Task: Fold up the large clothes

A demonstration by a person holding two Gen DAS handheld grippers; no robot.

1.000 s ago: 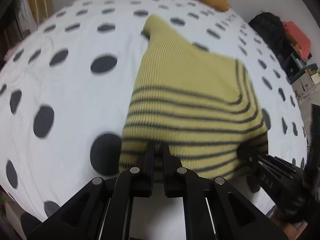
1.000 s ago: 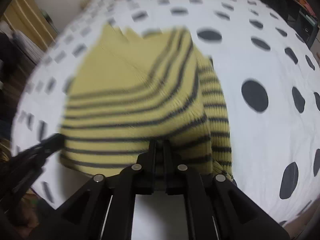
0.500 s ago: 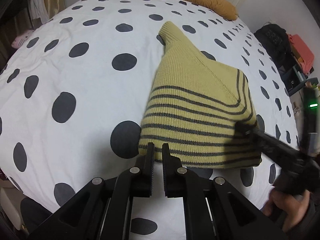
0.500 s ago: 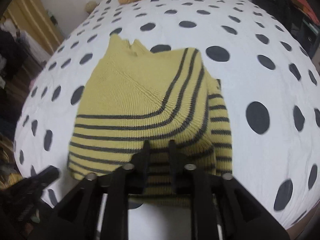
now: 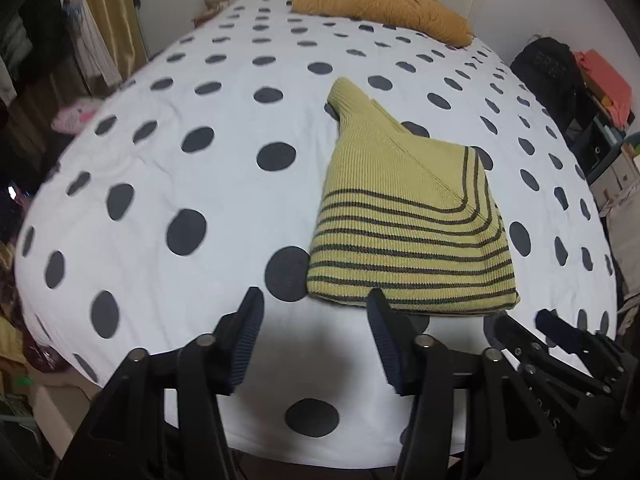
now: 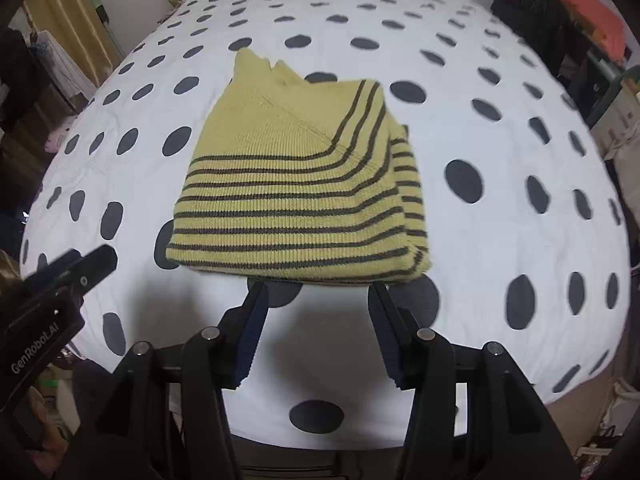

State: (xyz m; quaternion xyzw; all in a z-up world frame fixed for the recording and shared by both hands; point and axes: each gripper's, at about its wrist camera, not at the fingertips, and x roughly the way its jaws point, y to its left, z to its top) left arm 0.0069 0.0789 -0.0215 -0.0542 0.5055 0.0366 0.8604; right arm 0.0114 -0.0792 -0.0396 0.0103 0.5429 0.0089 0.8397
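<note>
Left tool [image 5: 312, 306] first: its jaws have just been opening and now stand released, nothing between them, hovering off the near left corner of the folded sweater [image 5: 404, 216]. I see one finger over a dark dot left of that corner and the other finger overlapping the sweater's near hem in the left wrist view; whether it touches I cannot tell. My landmark, the yellow sweater with dark stripes, lies folded flat on the polka-dot bed [image 5: 180, 128], toward its near edge, collar end pointing to the far side. Beyond the sweater, at the head of the bed, lies a mustard pillow [image 5: 380, 6]. Right tool [image 6: 316, 288] has likewise just been spreading its jaws; it is released and empty, poised just in front of the sweater's near hem
</note>
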